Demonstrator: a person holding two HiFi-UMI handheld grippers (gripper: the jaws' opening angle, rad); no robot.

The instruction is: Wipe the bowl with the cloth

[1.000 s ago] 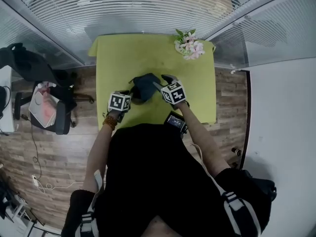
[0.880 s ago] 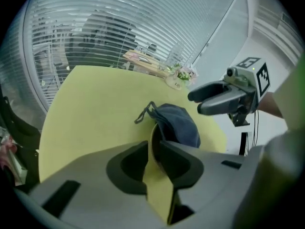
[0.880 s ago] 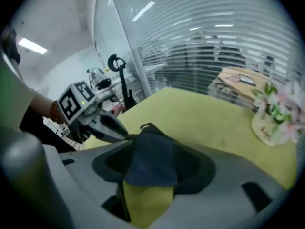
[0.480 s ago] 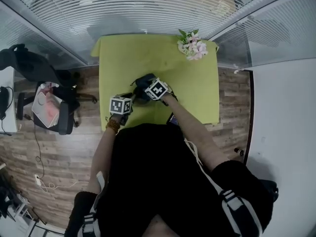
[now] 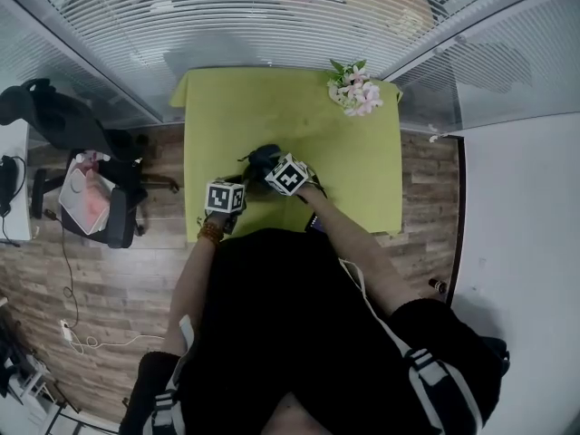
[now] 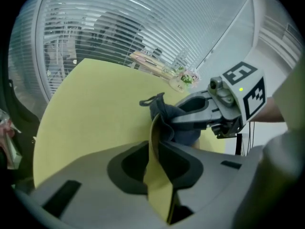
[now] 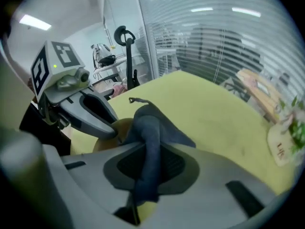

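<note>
Left gripper point(image 6: 157, 149) pinches the yellow bowl point(image 6: 161, 190); right gripper point(image 7: 148, 151) just closed on crumpled dark-blue cloth point(image 7: 153, 122).

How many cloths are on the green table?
1: the dark blue cloth over the bowl, table's near side; the right gripper's jaws have just been closing on it. No other shows.

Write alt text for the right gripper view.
The right gripper, its jaws just closing, pinches a dark blue cloth lying over a yellow bowl; the left gripper holds the bowl's rim on a yellow-green table.
</note>
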